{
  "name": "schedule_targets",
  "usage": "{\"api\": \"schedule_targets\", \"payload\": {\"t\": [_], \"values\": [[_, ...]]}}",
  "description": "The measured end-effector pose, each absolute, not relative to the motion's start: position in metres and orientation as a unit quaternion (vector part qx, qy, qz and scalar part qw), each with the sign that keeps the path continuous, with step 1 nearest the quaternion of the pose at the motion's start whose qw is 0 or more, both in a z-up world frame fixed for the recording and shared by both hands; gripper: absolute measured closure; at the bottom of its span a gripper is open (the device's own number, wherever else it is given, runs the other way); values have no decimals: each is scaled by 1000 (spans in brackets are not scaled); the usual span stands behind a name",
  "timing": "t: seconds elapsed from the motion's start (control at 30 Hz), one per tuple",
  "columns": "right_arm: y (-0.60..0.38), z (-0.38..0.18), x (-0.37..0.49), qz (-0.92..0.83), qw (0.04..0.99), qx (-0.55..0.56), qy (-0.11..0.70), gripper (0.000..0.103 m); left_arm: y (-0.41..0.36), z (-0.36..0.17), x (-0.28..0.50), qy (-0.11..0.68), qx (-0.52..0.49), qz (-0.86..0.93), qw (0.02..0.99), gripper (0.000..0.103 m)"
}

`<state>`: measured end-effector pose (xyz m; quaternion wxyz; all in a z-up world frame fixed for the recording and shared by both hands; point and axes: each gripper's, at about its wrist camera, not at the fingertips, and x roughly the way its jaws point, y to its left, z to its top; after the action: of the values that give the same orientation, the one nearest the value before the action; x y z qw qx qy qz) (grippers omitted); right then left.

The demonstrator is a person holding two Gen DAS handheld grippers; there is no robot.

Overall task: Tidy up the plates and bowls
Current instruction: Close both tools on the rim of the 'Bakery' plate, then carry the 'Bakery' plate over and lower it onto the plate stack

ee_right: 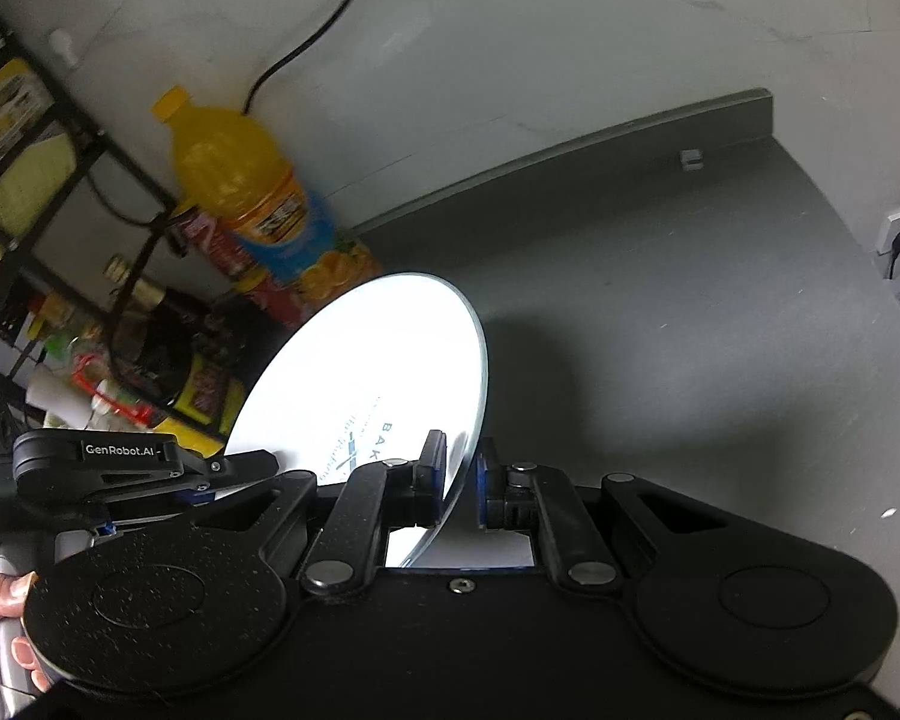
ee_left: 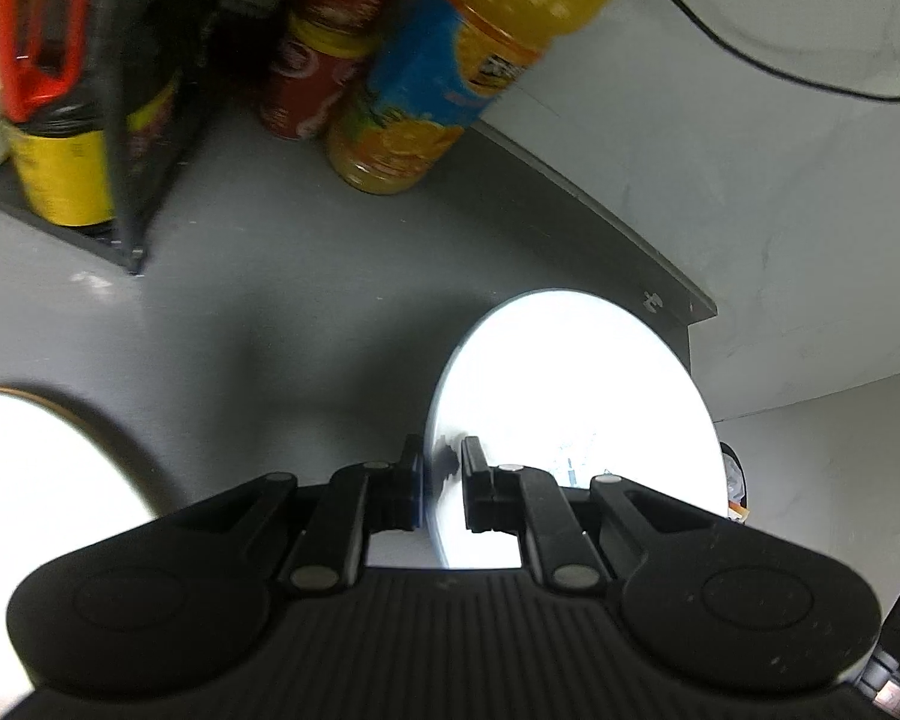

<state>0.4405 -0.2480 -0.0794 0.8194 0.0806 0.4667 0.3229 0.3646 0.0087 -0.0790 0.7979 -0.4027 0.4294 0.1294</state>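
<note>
A round white plate point(ee_left: 570, 408) with blue lettering is held tilted above the dark grey counter point(ee_left: 282, 300). My left gripper point(ee_left: 441, 480) is shut on its left rim. My right gripper point(ee_right: 459, 477) is shut on the opposite rim of the same plate point(ee_right: 372, 372). The left gripper also shows in the right wrist view point(ee_right: 234, 468), clamped on the plate's far edge. A second white dish with a brown rim point(ee_left: 42, 468) lies on the counter at the lower left of the left wrist view.
An orange juice bottle point(ee_left: 450, 72) and a red can point(ee_left: 318, 60) stand by the white wall. A black wire rack point(ee_left: 120, 120) holds jars and bottles at the left. A black cable point(ee_right: 306, 42) hangs on the wall. The counter's raised back edge point(ee_right: 570, 150) runs behind.
</note>
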Motion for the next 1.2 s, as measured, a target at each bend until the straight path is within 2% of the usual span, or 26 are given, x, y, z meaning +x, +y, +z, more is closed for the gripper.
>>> {"api": "schedule_targets", "payload": {"t": [0.73,1.2], "values": [[-181,-91,347,338,807,81,477,93,73,-89,261,429,-408,152,791,93],[-155,-121,300,328,799,76,498,94,94,-124,216,455,-412,158,773,93]]}}
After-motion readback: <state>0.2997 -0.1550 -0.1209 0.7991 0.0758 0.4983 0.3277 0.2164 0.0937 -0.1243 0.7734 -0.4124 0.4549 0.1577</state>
